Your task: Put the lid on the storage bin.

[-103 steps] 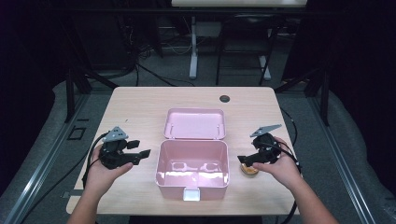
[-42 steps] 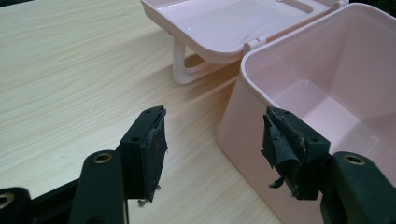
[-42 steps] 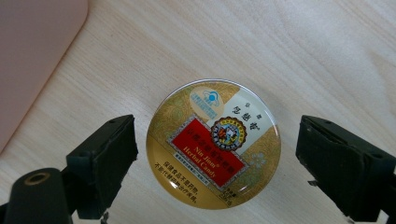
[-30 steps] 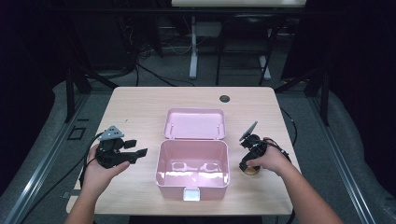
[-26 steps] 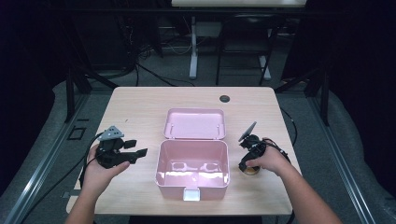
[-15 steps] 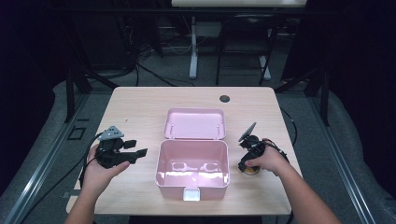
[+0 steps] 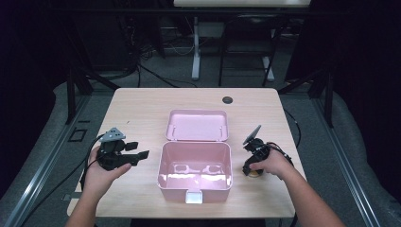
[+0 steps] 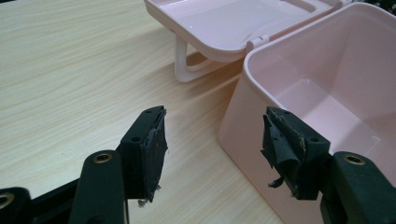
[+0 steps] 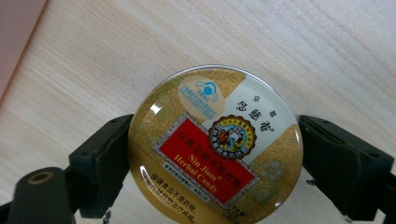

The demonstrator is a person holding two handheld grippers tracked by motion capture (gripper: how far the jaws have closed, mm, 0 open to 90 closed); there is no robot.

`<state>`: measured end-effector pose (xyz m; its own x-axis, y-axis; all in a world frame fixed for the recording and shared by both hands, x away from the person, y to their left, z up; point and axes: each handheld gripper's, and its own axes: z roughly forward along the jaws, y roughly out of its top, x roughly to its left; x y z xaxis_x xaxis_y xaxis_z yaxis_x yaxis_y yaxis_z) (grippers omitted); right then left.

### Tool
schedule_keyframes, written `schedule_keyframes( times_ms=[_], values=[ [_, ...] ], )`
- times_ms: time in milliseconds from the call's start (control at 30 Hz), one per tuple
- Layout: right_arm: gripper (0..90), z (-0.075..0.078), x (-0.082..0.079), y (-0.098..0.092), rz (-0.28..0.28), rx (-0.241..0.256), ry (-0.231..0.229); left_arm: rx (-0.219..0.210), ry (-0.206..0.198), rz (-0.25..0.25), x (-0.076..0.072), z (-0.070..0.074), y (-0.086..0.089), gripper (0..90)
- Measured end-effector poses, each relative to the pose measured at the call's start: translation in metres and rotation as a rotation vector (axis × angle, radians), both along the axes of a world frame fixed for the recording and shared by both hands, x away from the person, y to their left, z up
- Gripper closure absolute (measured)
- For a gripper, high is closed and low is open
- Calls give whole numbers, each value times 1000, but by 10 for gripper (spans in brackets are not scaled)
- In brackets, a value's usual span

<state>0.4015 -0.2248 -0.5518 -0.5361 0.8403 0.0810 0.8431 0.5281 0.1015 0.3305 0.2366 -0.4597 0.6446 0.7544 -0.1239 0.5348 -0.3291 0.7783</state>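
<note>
An open pink box (image 7: 163, 161) stands empty at mid-table, its lid (image 7: 197, 125) folded back flat behind it. To its right a round gold candy tin (image 9: 215, 116) with a red label lies flat on the wood. My right gripper (image 9: 215, 142) points down over the tin (image 7: 256, 174), one jaw against each side of its rim. In the high view the right gripper (image 7: 249, 169) sits just off the box's right wall. My left gripper (image 7: 140, 152) rests left of the box, open and empty. Its jaws (image 8: 212, 140) frame the box's near corner (image 8: 238, 116) and lid (image 8: 224, 23).
A small dark round cap (image 7: 228, 100) is set into the table near its far edge. Bare wood (image 7: 137, 118) lies left of and behind the box. Cables trail off both table sides, with dark frames and chair legs beyond.
Since 3.4 s ago my right gripper has tipped from level to pointing down over the tin. In the last second neither hand has visibly moved.
</note>
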Motion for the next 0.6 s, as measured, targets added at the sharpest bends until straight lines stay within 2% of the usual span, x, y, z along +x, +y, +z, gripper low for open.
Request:
schedule_keyframes(
  times_ms=[167, 267, 300, 367, 433, 600],
  values=[
    [144, -1, 0, -1, 10, 10, -9, 1, -2, 2, 0, -1, -1, 397],
    [148, 0, 0, 0, 21, 1, 3, -2, -2, 4, 0, -1, 0, 397],
    [151, 1, -1, 1, -3, 0, 9, -2, -2, 5, 0, -1, 0, 397],
    [181, 1, 0, 2, 35, -14, 5, 0, 1, 6, 0, -1, -1, 397],
    [188, 1, 0, 3, 37, -14, 3, 1, 2, 6, 0, -1, -1, 397],
    [188, 0, -2, 8, 50, -51, -9, -1, 0, 5, 0, -1, 0, 397]
  ],
)
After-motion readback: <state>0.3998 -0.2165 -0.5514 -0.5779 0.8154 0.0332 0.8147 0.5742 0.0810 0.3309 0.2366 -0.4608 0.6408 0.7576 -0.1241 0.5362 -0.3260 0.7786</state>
